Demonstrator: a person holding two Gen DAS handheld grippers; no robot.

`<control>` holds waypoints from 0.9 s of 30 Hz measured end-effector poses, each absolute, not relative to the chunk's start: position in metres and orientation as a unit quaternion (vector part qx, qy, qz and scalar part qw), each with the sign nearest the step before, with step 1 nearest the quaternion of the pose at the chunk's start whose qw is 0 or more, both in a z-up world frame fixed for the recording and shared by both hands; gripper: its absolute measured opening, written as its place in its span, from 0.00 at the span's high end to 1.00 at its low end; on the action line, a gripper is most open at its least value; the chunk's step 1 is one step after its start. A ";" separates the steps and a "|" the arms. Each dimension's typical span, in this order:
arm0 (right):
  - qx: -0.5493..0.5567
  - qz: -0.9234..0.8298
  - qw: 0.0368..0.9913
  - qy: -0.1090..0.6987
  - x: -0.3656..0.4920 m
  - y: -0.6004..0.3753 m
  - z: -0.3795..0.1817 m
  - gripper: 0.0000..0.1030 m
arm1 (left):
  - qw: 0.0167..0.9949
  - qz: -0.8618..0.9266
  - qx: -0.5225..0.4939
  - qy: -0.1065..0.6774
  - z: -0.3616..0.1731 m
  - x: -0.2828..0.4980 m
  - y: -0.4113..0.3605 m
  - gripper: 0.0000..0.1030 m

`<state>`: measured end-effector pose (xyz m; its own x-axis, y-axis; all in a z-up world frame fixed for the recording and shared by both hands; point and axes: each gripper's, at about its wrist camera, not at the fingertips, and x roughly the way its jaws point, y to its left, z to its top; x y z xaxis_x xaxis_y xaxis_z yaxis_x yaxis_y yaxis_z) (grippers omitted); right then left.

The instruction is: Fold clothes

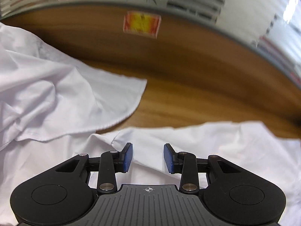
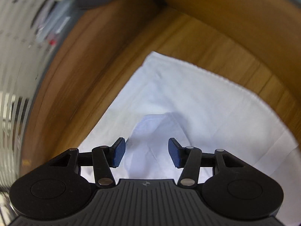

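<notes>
We hold the left gripper [image 1: 148,157] parted above the white garment [image 1: 56,86] spread on the wooden table [image 1: 188,71], gripping nothing. Our right gripper [image 2: 146,154] stands parted over a raised fold [image 2: 152,124], pads clear.

A wooden table [image 1: 188,79] carries a crumpled white garment [image 1: 56,86] spread across its near and left parts. A red-and-yellow card [image 1: 142,24] lies flat near the far edge, well apart from the cloth.
</notes>
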<state>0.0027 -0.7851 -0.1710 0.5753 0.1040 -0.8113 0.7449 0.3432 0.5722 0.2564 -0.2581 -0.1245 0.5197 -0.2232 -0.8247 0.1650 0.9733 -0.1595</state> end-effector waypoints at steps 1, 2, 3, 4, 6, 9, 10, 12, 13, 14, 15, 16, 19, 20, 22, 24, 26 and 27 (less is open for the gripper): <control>0.535 -0.225 0.707 0.403 0.004 -0.785 -0.175 0.57 | 0.869 -0.108 -0.023 0.482 -0.128 0.258 -0.260 0.64; 0.538 -0.227 0.703 0.406 0.004 -0.785 -0.178 0.79 | 0.867 -0.105 -0.018 0.486 -0.131 0.259 -0.261 0.64; 0.539 -0.231 0.699 0.408 0.003 -0.784 -0.180 0.86 | 0.865 -0.102 -0.016 0.491 -0.133 0.260 -0.261 0.64; 0.541 -0.234 0.696 0.411 0.002 -0.783 -0.181 0.86 | 0.864 -0.099 -0.012 0.493 -0.136 0.260 -0.262 0.65; 0.538 -0.240 0.698 0.407 -0.003 -0.780 -0.179 0.87 | 0.865 -0.096 -0.002 0.493 -0.139 0.259 -0.262 0.66; 0.534 -0.254 0.708 0.386 -0.018 -0.775 -0.162 0.88 | 0.868 -0.096 0.011 0.487 -0.141 0.256 -0.263 0.66; 0.534 -0.258 0.712 0.376 -0.024 -0.774 -0.155 0.88 | 0.868 -0.095 0.010 0.487 -0.141 0.256 -0.263 0.67; 0.528 -0.271 0.717 0.365 -0.035 -0.768 -0.144 0.88 | 0.868 -0.093 0.009 0.487 -0.141 0.257 -0.264 0.69; 0.524 -0.278 0.719 0.363 -0.038 -0.765 -0.140 0.88 | 0.870 -0.092 0.014 0.485 -0.141 0.255 -0.265 0.69; 0.519 -0.284 0.719 0.364 -0.040 -0.761 -0.139 0.88 | 0.871 -0.092 0.019 0.483 -0.141 0.253 -0.265 0.69; 0.514 -0.291 0.717 0.370 -0.042 -0.757 -0.141 0.88 | 0.871 -0.094 0.025 0.482 -0.140 0.252 -0.266 0.69; 0.508 -0.299 0.713 0.380 -0.043 -0.754 -0.145 0.87 | 0.871 -0.097 0.031 0.481 -0.140 0.251 -0.267 0.69; 0.478 -0.316 0.705 0.419 -0.043 -0.748 -0.154 0.80 | 0.872 -0.110 0.037 0.476 -0.134 0.249 -0.266 0.67; 0.456 -0.322 0.712 0.425 -0.042 -0.746 -0.150 0.79 | 0.873 -0.115 0.037 0.473 -0.131 0.248 -0.264 0.66; 0.412 -0.330 0.731 0.433 -0.040 -0.742 -0.139 0.70 | 0.881 -0.132 0.022 0.453 -0.118 0.241 -0.259 0.59; 0.370 -0.318 0.759 0.431 -0.036 -0.737 -0.123 0.62 | 0.886 -0.150 0.009 0.439 -0.106 0.237 -0.257 0.56; 0.332 -0.282 0.788 0.435 -0.020 -0.732 -0.111 0.57 | 0.884 -0.167 0.007 0.436 -0.098 0.238 -0.260 0.56; 0.316 -0.259 0.802 0.437 -0.011 -0.730 -0.107 0.55 | 0.882 -0.176 0.008 0.437 -0.095 0.241 -0.263 0.56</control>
<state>-0.0110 -0.7297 -0.1070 0.4845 -0.1394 -0.8636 0.6908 0.6667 0.2799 0.2411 -0.2626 -0.0950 0.5554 -0.3045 -0.7739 0.3179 0.9376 -0.1408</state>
